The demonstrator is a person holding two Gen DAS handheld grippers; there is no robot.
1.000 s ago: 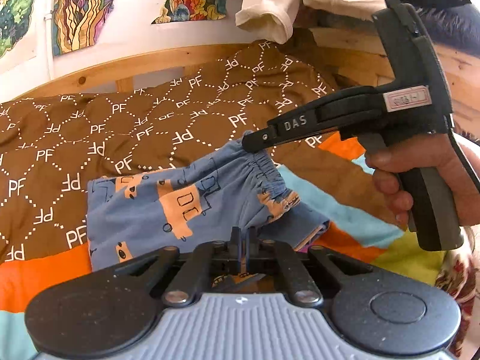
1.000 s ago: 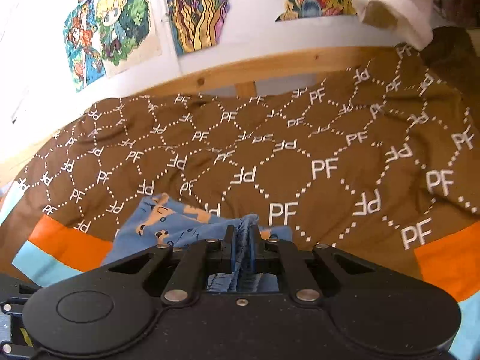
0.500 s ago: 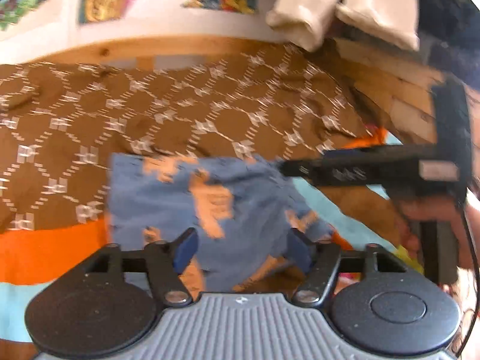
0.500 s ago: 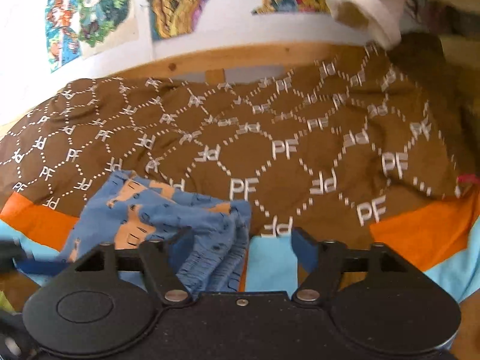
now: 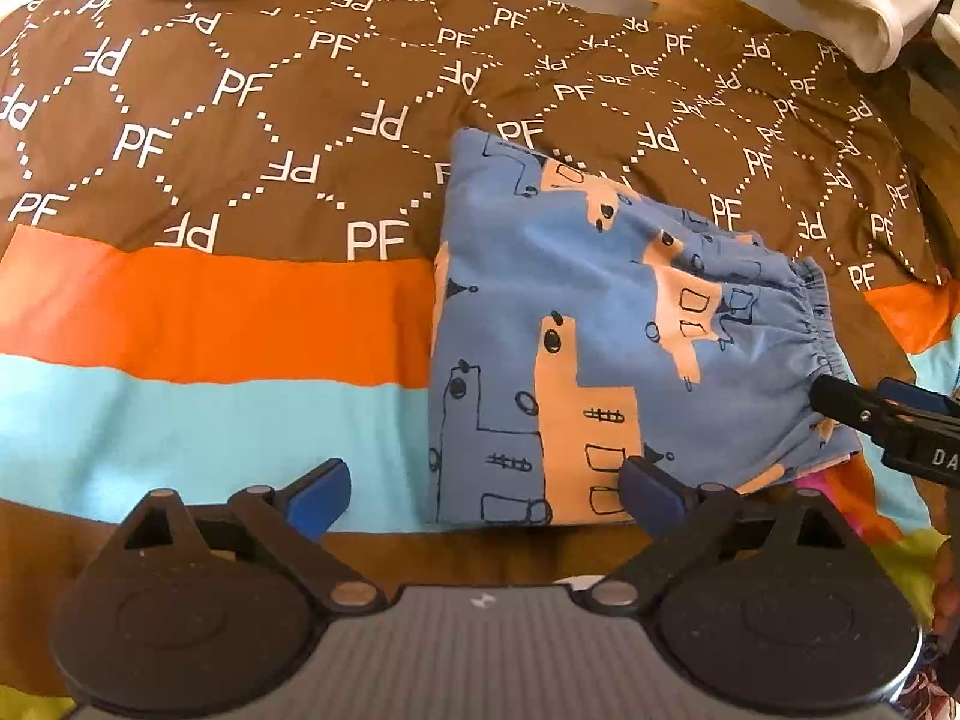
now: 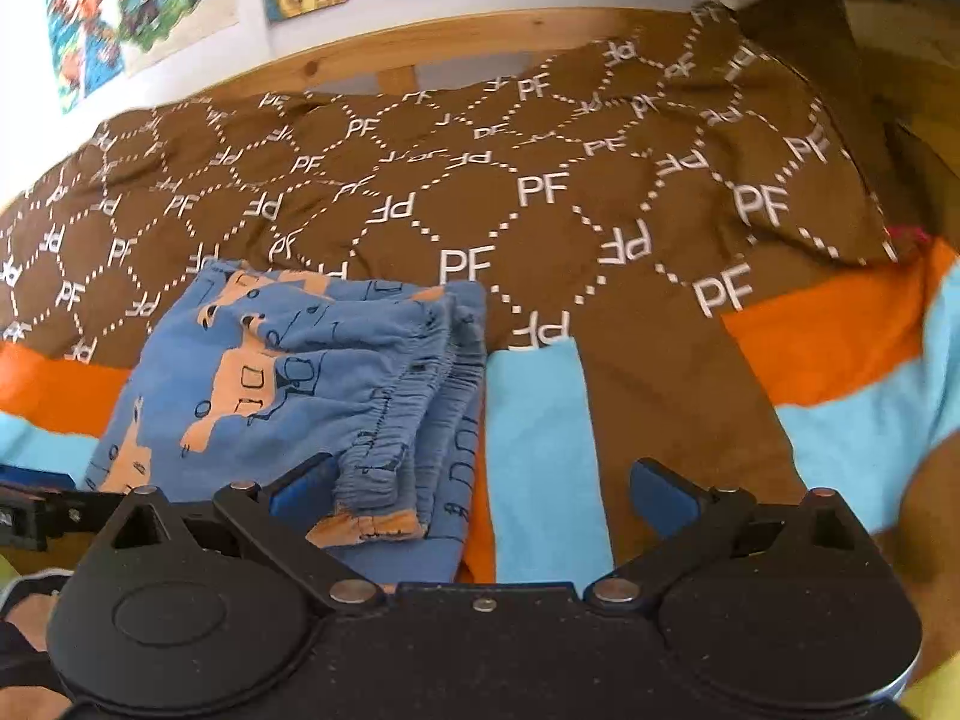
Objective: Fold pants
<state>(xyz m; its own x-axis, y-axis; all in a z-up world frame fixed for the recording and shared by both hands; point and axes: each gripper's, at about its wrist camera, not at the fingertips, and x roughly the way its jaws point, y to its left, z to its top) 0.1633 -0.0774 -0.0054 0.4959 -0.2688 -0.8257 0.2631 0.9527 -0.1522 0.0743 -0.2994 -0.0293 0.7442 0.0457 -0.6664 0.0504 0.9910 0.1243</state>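
Blue pants [image 5: 576, 324] with orange vehicle prints, folded into a compact rectangle, flat on a brown "PF" quilt [image 5: 240, 120] with orange and turquoise stripes. Seen from the left tongs [image 5: 483, 489] — spread wide, gripping nothing, blue pads level with the near edge of the fold, the right-hand pad just at its corner. Gathered elastic waistband [image 5: 804, 324] ahead and to the right, layered on top, likely so the bulk sits inside the bundle. Right tongs [image 6: 480, 486] likewise parted and empty; pants ahead and left of them, stacked waistband edges just by the left pad. Tip of the right tongs also visible from the left camera, at the waistband's end, contact unclear. Both tools apparently clear of the cloth — fold judged finished or close to it, perhaps only smoothing left. Cream fabric [image 5: 864, 0] hanging far ahead, off right.
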